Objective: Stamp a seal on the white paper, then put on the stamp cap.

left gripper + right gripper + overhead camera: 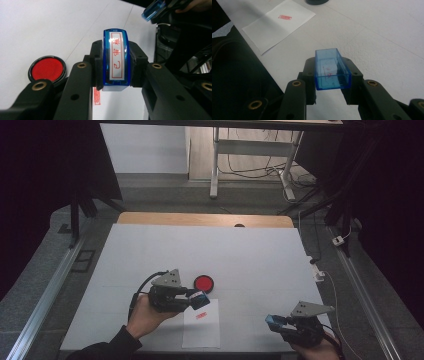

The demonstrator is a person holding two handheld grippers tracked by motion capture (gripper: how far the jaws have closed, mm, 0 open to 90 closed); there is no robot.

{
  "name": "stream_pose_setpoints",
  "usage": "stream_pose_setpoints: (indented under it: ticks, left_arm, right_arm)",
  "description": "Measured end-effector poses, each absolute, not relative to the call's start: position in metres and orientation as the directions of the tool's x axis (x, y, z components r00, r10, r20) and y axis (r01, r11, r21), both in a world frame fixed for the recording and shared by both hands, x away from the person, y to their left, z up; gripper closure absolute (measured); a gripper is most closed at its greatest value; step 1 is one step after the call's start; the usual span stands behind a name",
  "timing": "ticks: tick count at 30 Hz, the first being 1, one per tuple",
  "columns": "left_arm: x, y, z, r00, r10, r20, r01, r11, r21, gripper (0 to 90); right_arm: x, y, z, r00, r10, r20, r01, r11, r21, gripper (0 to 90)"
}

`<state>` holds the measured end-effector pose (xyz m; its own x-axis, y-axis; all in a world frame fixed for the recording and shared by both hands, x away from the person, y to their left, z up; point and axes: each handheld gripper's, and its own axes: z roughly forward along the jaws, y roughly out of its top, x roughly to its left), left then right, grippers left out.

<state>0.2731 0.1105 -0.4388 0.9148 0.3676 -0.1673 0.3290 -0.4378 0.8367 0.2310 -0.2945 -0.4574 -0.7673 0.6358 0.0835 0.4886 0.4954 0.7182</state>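
Observation:
My left gripper (pixel 199 300) is shut on a blue stamp (pixel 116 60) with a white label bearing red characters; it hangs just above the top of a white sheet of paper (pixel 202 330). A red rectangular imprint (pixel 201 315) marks the sheet, also seen as the imprint (pixel 285 17) on the paper (pixel 274 27) in the right gripper view. A round red ink pad (pixel 204 283) in a black case lies just beyond the sheet; the ink pad (pixel 47 68) sits left of my jaws. My right gripper (pixel 276 322) is shut on the stamp's clear blue cap (pixel 331 70), low at the table's front right.
The white table top (pixel 250 255) stretches wide behind both grippers, with a wooden edge (pixel 205 218) at the back. Black curtains flank the scene. A metal desk frame and cables (pixel 260 165) stand beyond the table. A cable with a white plug (pixel 339 240) lies on the right.

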Motion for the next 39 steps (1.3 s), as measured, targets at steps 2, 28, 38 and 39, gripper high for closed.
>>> stream_pose_setpoints:
  ticks: [2, 28, 38, 39]
  left_arm:
    - [0.272, 0.113, -0.436, 0.918, 0.359, -0.168, 0.320, -0.424, 0.847, 69.9]
    - [0.269, 0.119, -0.424, 0.943, 0.282, -0.179, 0.284, -0.394, 0.874, 69.9]
    - [0.271, 0.119, -0.425, 0.946, 0.270, -0.180, 0.280, -0.404, 0.871, 69.9]
    - [0.271, 0.119, -0.425, 0.946, 0.271, -0.176, 0.278, -0.406, 0.870, 69.9]
  right_arm:
    - [0.231, -0.294, -0.458, -0.770, 0.633, 0.082, 0.486, 0.498, 0.718, 68.2]
    - [0.230, -0.296, -0.456, -0.771, 0.624, 0.126, 0.499, 0.469, 0.729, 68.2]
    - [0.229, -0.282, -0.450, -0.818, 0.561, 0.130, 0.444, 0.470, 0.763, 68.2]
    - [0.229, -0.280, -0.449, -0.824, 0.552, 0.126, 0.435, 0.474, 0.766, 68.2]
